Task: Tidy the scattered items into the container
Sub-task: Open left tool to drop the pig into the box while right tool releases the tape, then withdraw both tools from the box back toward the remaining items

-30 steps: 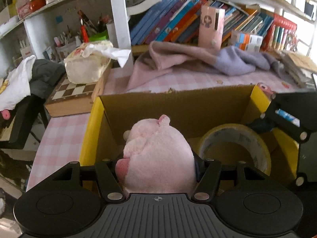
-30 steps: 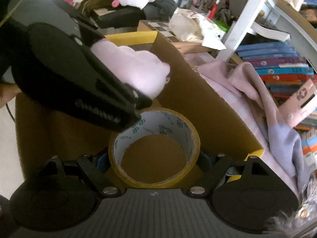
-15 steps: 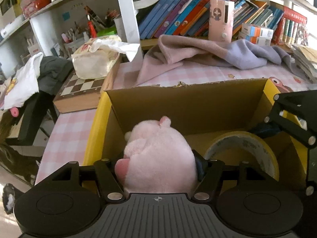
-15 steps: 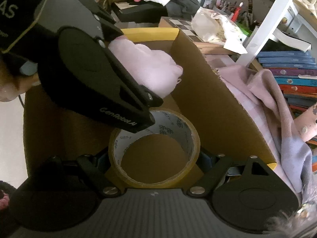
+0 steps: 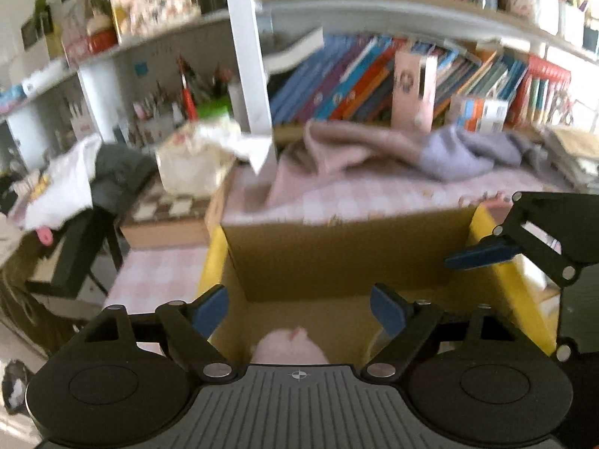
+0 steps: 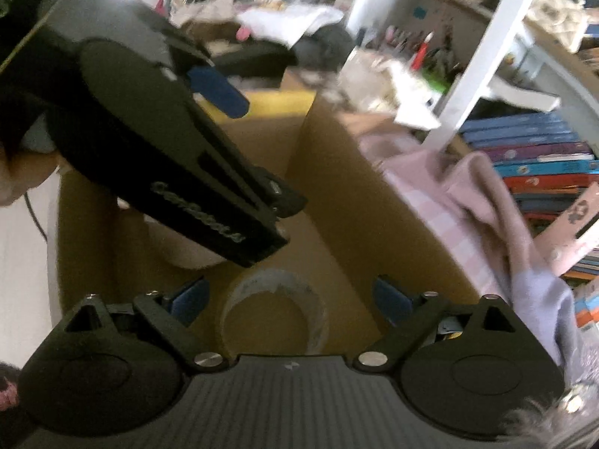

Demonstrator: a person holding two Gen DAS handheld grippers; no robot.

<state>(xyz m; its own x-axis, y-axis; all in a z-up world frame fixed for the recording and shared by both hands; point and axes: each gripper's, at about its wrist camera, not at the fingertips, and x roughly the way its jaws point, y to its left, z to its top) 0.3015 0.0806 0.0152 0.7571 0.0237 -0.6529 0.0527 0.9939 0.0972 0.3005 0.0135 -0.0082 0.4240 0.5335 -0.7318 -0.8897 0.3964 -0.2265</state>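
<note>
White bookshelf [image 5: 247, 56], checked tablecloth [image 5: 157, 273], daylight

Plush toy [image 5: 288, 348] mostly hidden behind left tongs [image 5: 299, 308] body; tape roll [image 6: 275, 308] blurred, near edge cut off.

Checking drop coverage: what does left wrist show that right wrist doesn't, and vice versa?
Only the left wrist view shows the pink plush toy lying low in the box, below the open left gripper. Only the right wrist view shows the tape roll on the box floor, below the open right gripper; there the left gripper's body hides most of the toy. Both show the cardboard box with its yellow flaps, each gripper open and holding nothing, the other gripper, the pink and lilac cloth, and the bookshelf, all motion-blurred.
</note>
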